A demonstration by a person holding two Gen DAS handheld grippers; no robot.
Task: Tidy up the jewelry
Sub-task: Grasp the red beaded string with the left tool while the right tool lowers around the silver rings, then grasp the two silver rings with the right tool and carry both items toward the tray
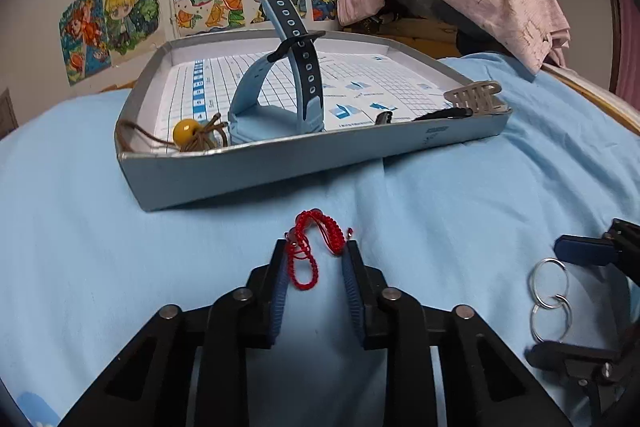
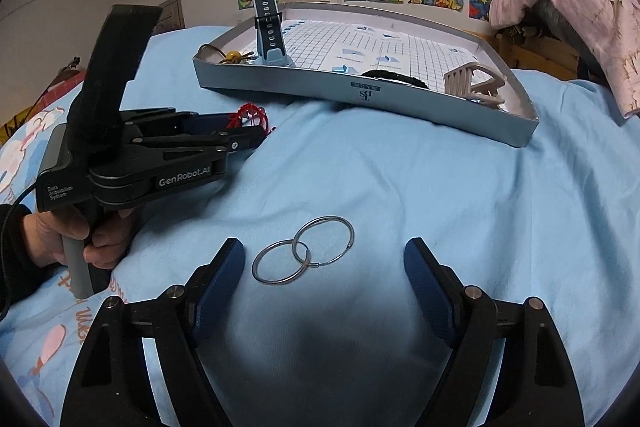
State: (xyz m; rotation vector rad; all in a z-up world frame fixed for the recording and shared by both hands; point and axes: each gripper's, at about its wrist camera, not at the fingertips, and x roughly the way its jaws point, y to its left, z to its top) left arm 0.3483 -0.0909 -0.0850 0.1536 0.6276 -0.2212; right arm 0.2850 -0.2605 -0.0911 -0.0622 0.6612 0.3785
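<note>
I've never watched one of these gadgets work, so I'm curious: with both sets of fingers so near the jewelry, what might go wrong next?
1. The red braided bracelet lies limp and looped between the left gripper's open fingers; closing may catch only one strand, leaving the rest dangling.
2. The two silver hoops lie flat on the soft blue sheet; the right gripper might pinch fabric or slide off them.
3. The box tray sits tilted on the bedding, so pieces may slide.

Left gripper narrowly parted, right gripper spread wide, both low
</note>
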